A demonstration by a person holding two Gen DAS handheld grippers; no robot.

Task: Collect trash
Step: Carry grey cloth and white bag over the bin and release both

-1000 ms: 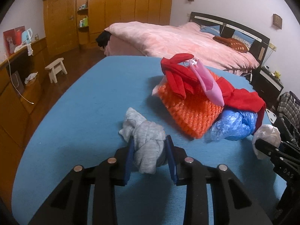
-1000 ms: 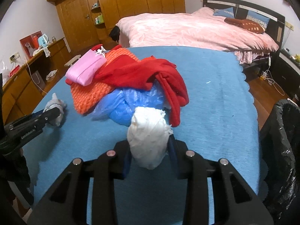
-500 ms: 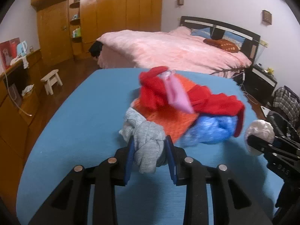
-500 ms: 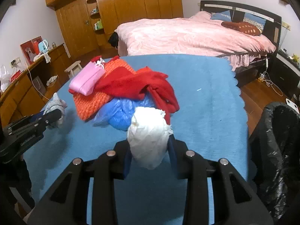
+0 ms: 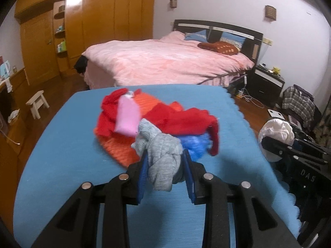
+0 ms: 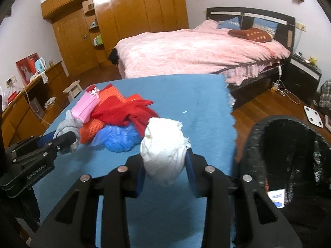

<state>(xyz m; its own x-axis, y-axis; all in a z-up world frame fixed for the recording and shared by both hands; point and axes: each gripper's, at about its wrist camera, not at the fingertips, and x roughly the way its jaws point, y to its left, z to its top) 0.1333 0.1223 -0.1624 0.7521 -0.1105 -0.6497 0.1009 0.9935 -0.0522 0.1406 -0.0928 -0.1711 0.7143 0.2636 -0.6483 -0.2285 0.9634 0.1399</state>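
While your left gripper [image 5: 165, 173] hangs above the blue worktop [image 5: 62, 165], its blue-padded fingers [image 5: 142, 175] are closed partway on a grey knotted cloth [image 5: 161, 157], pressing it from both sides. The bundle sits between the pads near their tips, its upper end rising past them and its lower end drooping below, clear of the worktop surface.

Your right gripper [image 6: 165, 169] is likewise closed partway, on a white crumpled wad [image 6: 164, 148]. The wad fills the gap between the fingers [image 6: 191, 171], bulges well above them and hangs a little beneath, also lifted off the blue surface.

On the worktop beyond both grippers lies a heap: a red garment [image 6: 128, 113] over an orange knitted piece [image 5: 122, 148], a pink pouch [image 5: 127, 117] on top, and a blue plastic bag [image 6: 120, 138] at the near edge.

Just off the worktop's scalloped right edge, below your right gripper's right side, a black trash bag [image 6: 289, 155] stands open.
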